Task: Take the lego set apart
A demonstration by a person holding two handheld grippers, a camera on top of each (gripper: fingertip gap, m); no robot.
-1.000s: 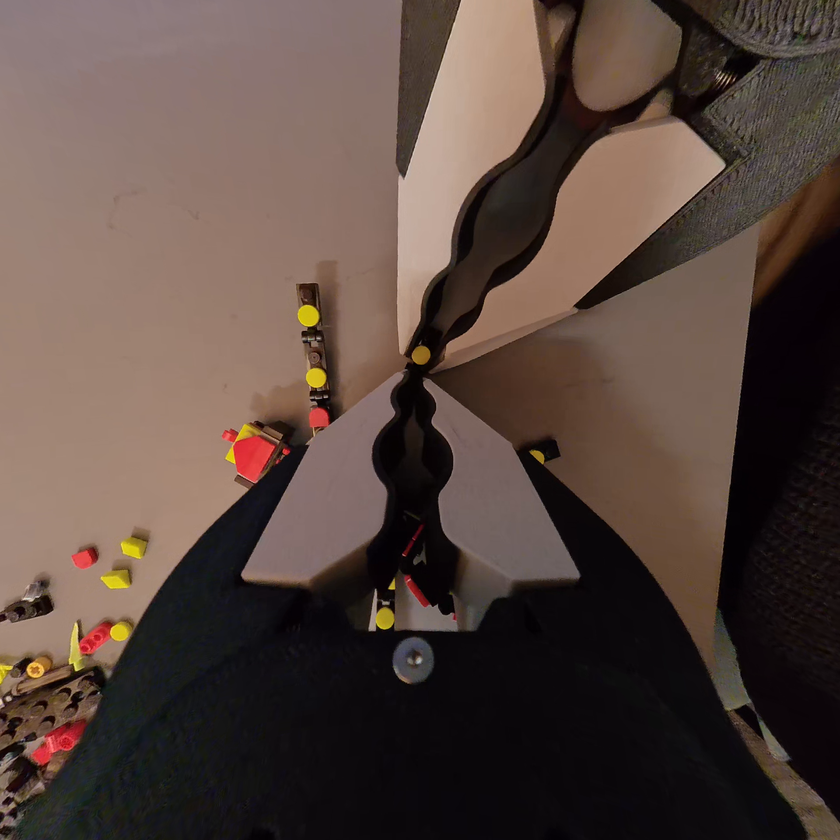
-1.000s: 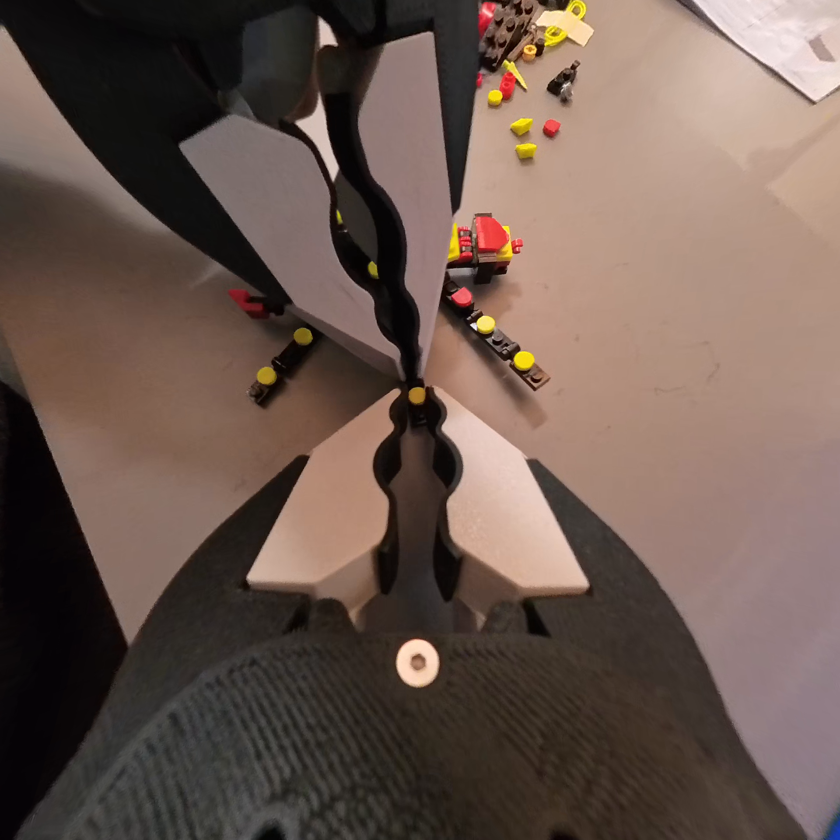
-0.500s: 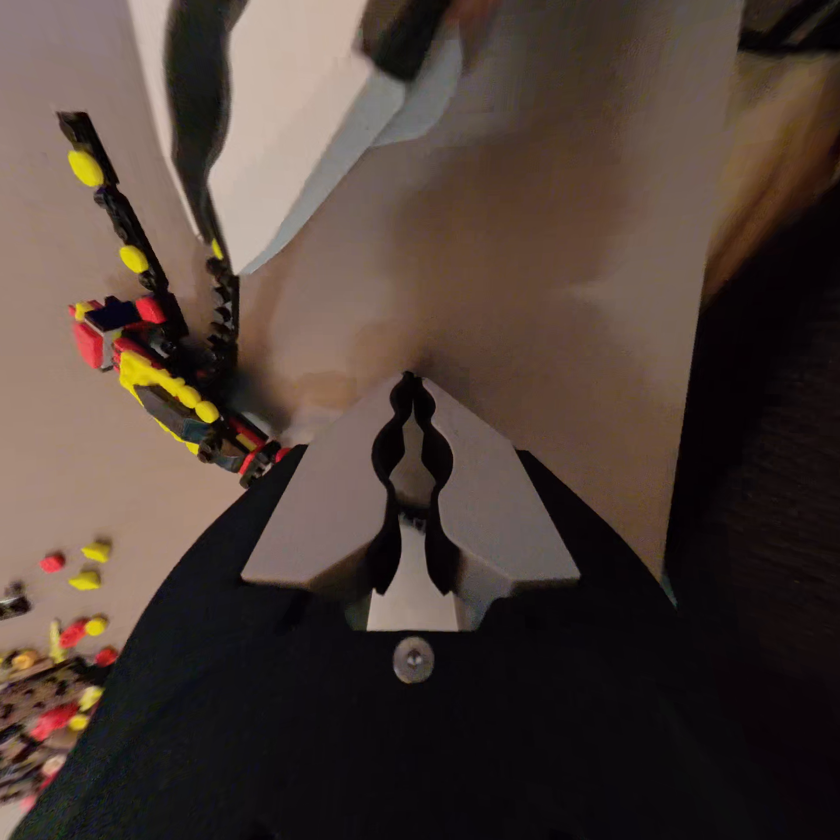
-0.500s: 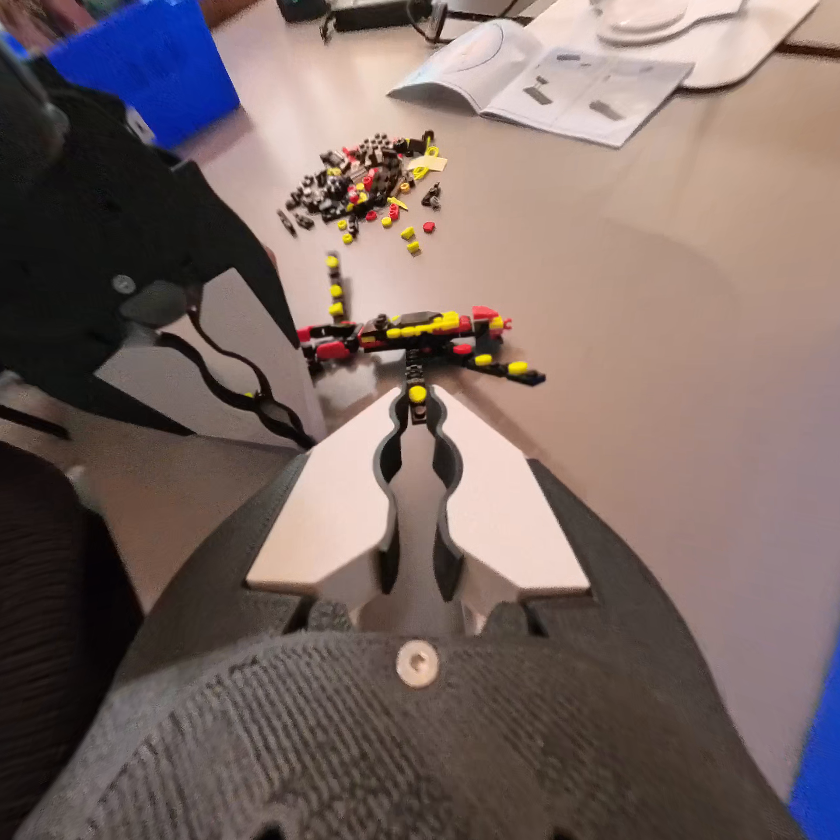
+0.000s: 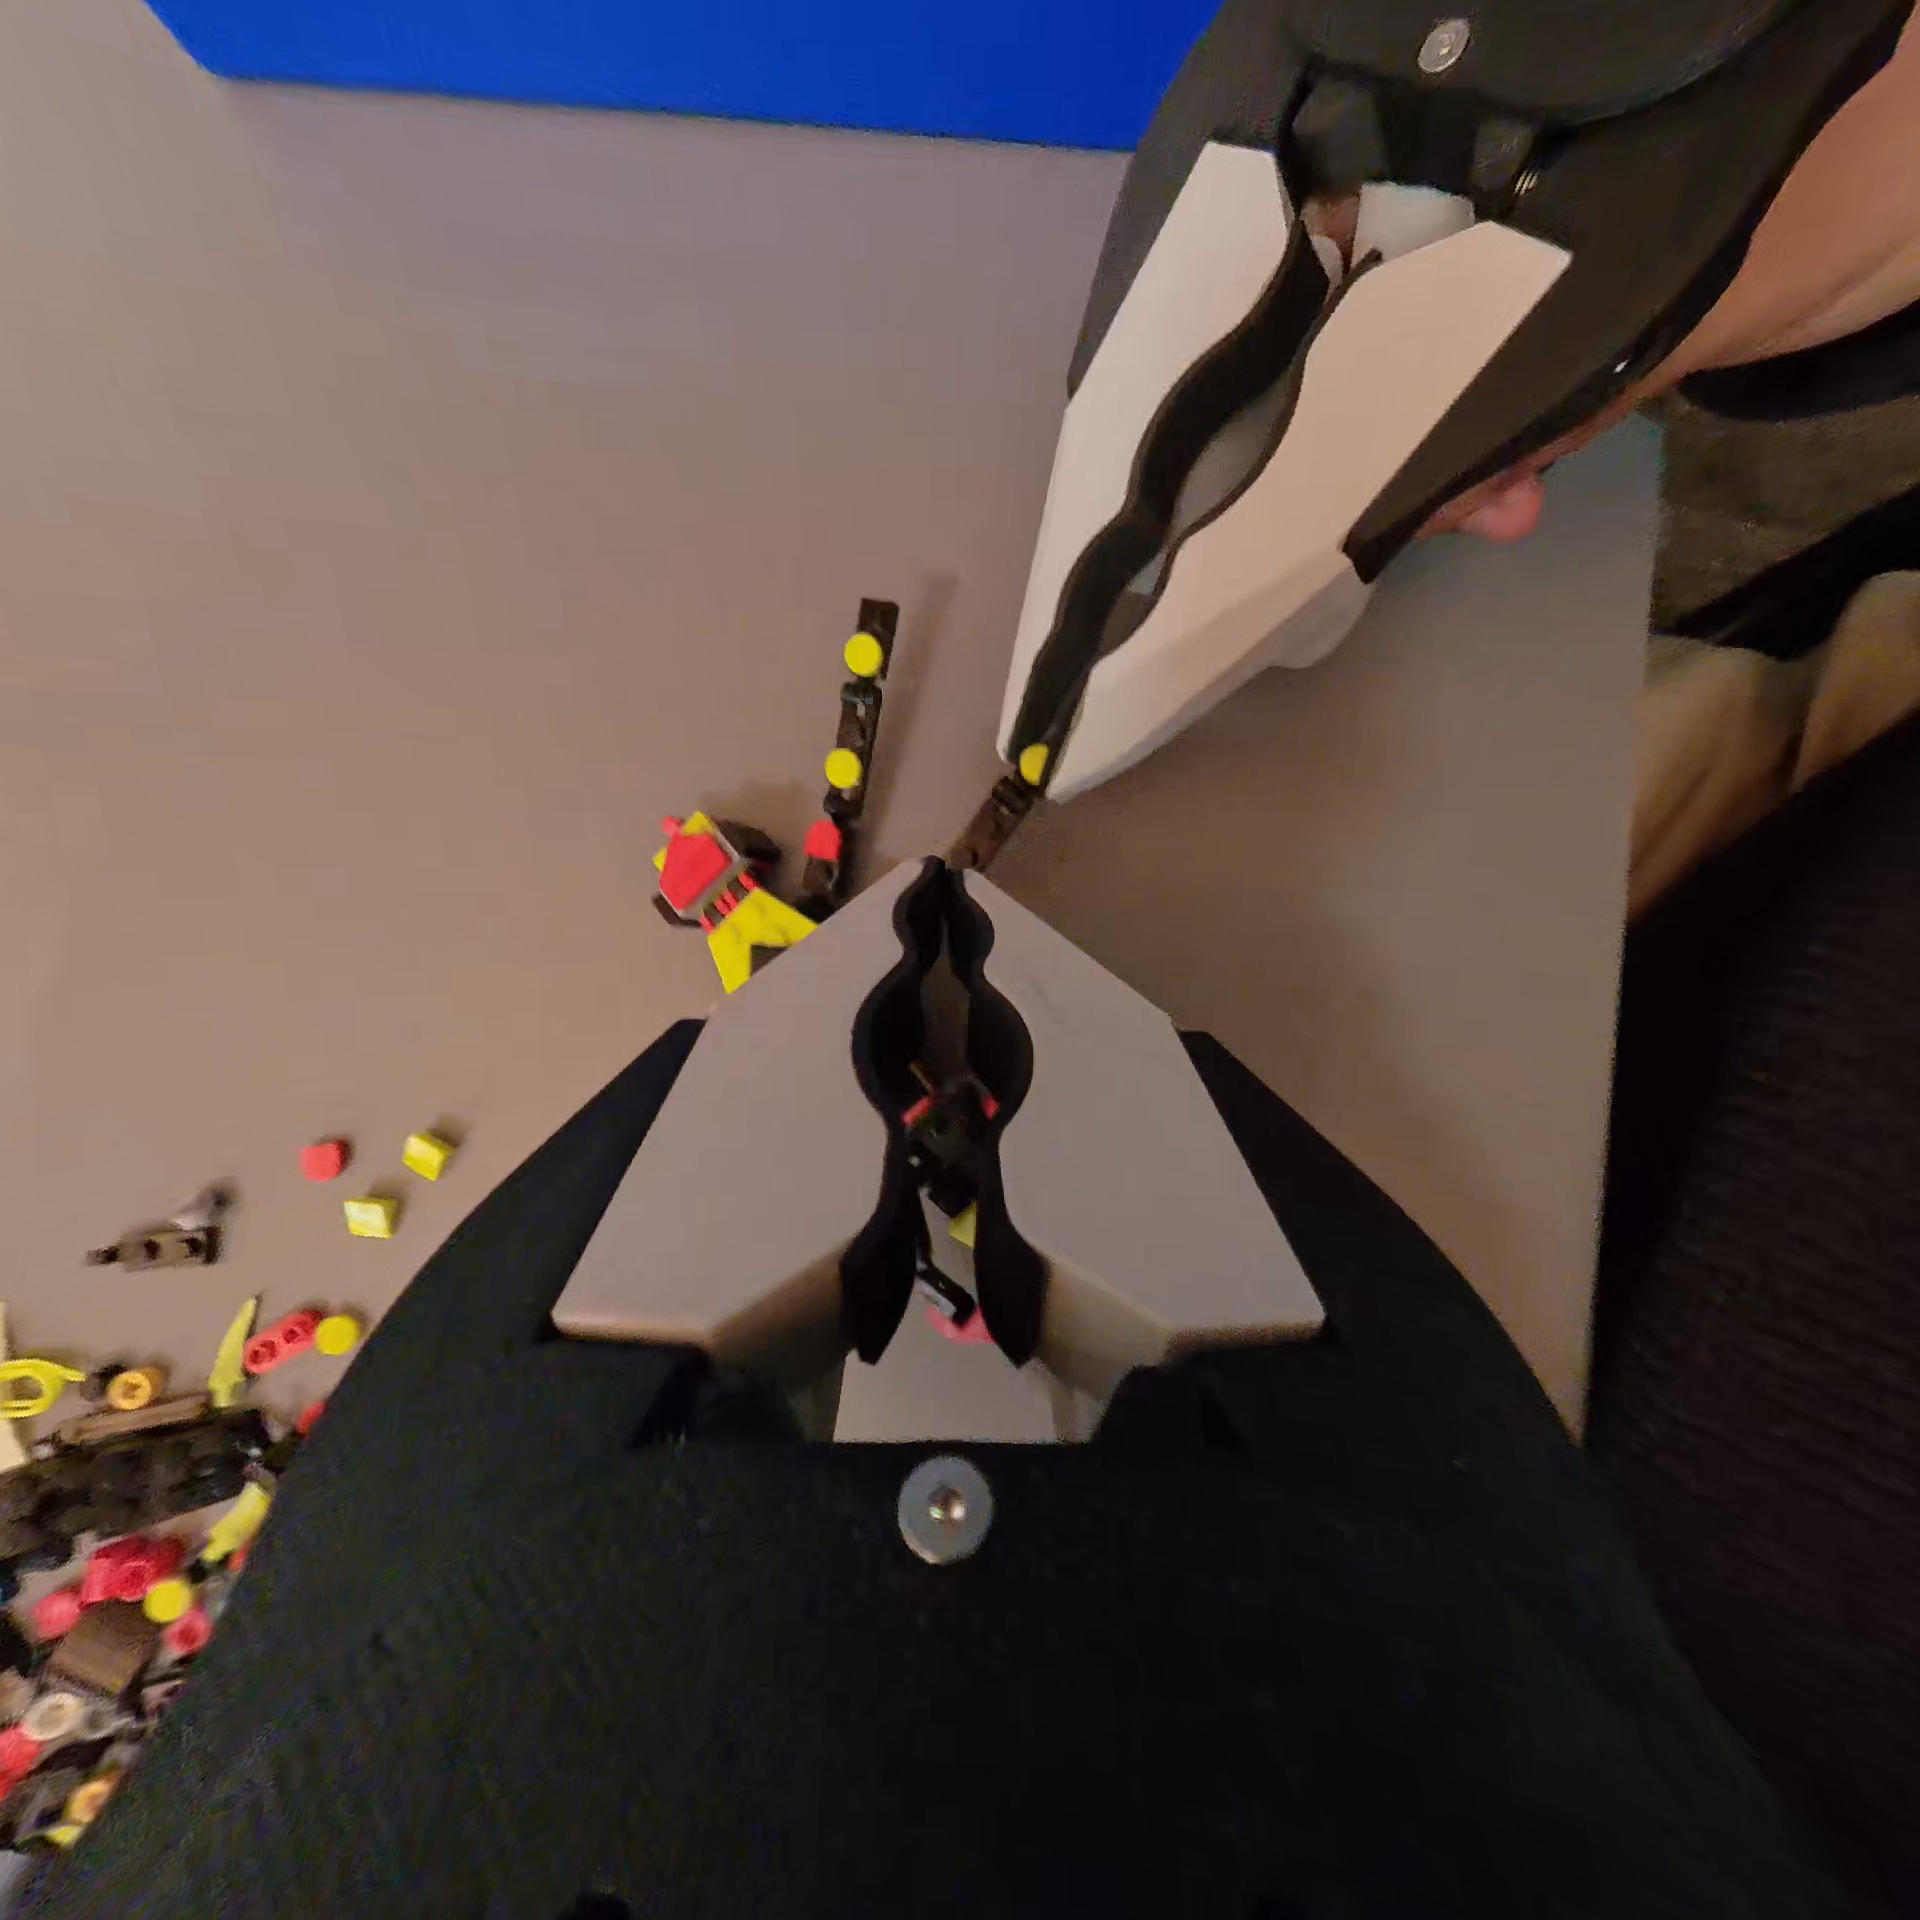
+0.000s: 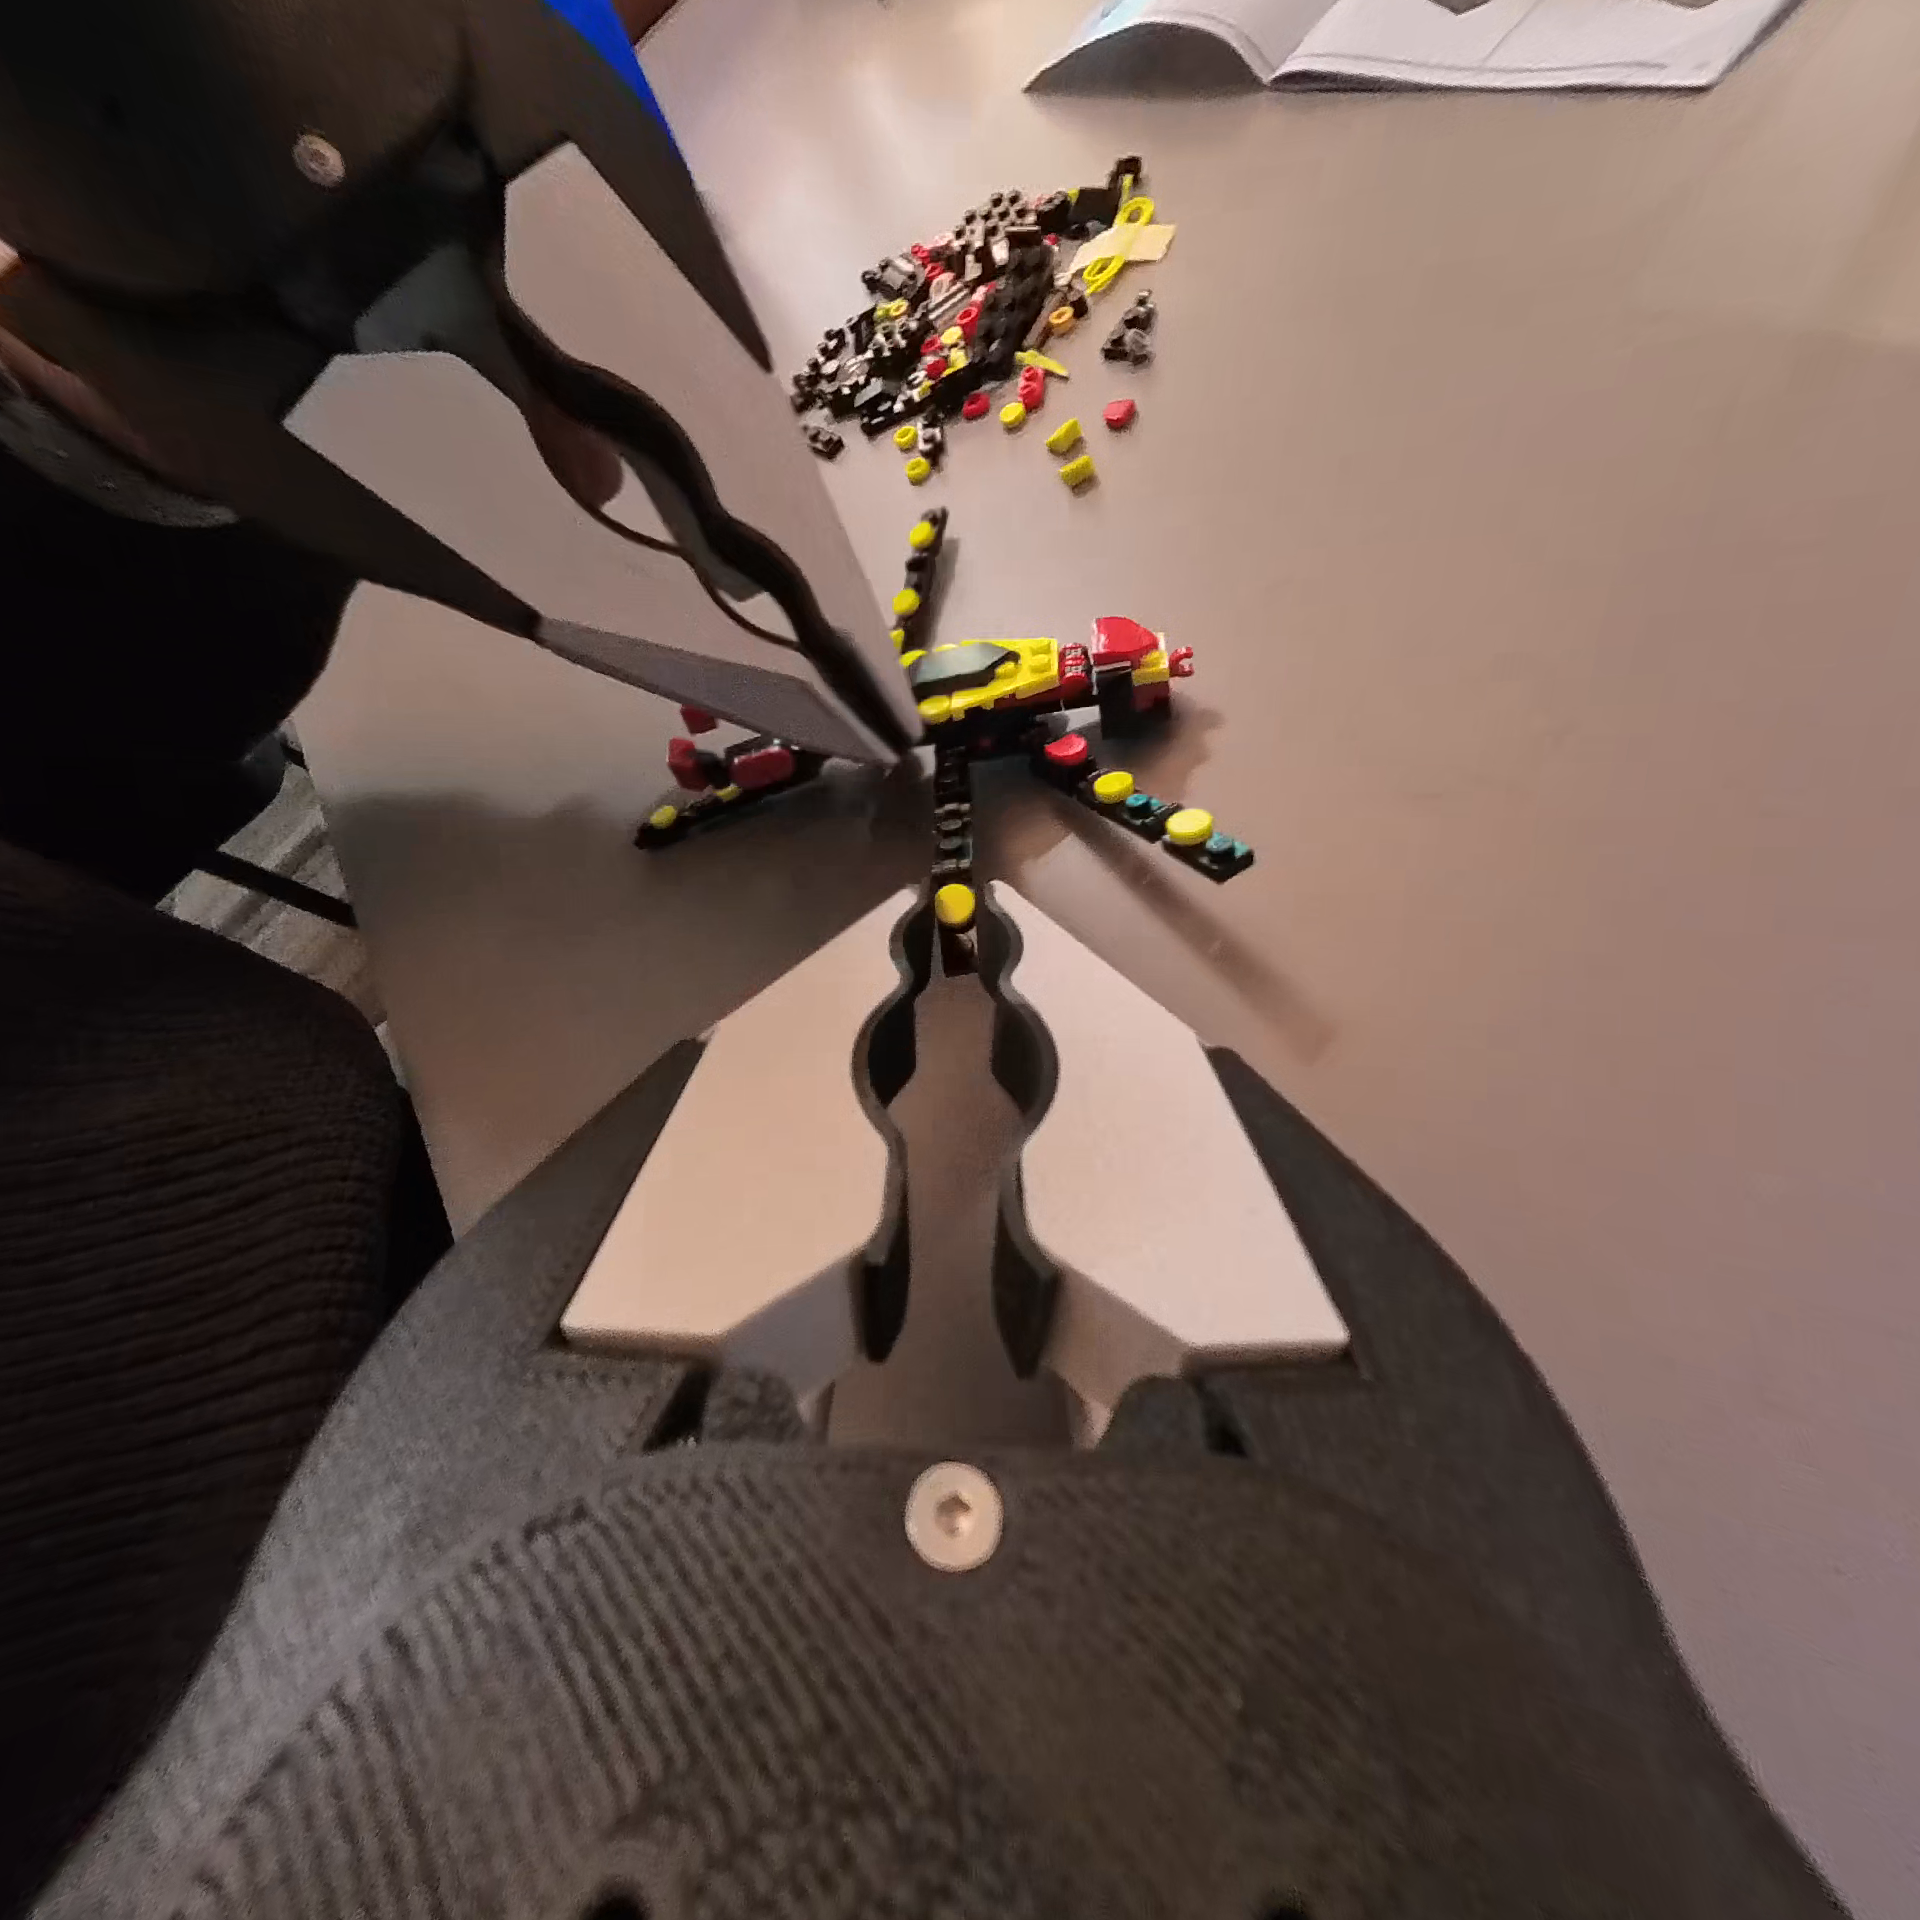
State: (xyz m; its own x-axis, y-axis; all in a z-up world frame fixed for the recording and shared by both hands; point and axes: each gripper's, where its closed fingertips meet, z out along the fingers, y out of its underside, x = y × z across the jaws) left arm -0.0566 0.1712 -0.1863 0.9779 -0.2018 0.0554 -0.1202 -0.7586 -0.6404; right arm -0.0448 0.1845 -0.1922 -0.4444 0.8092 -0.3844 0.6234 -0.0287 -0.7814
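The lego model (image 6: 997,675) is a red, yellow and black craft with black blades carrying yellow studs, low on the grey table (image 6: 1507,727). My right gripper (image 6: 954,920) is shut on the outer end of one blade (image 6: 951,821), by its yellow stud. My left gripper (image 5: 940,873) is shut at the inner end of that blade (image 5: 987,821), where it joins the model. In the right wrist view its tips (image 6: 902,750) touch the hub. The model's body (image 5: 707,883) lies left of my left fingers, and part of it is hidden under them. The right gripper (image 5: 1029,774) reaches in from the upper right.
A pile of loose black, red and yellow pieces (image 6: 977,301) lies beyond the model, and at lower left in the left wrist view (image 5: 104,1507). An open booklet (image 6: 1455,42) lies farther back. A blue object (image 5: 675,52) stands at the far side. The table edge (image 5: 1600,935) is close on the right. Left and right tips are no more than a few centimetres apart. The blue object (image 5: 675,52) sits 20 cm or so from the ends of my right fingers.
Half a second ago my left gripper was away from the model while the right held it up by the blade. Now the left tips are back at the blade's inner end and the model sits lower.
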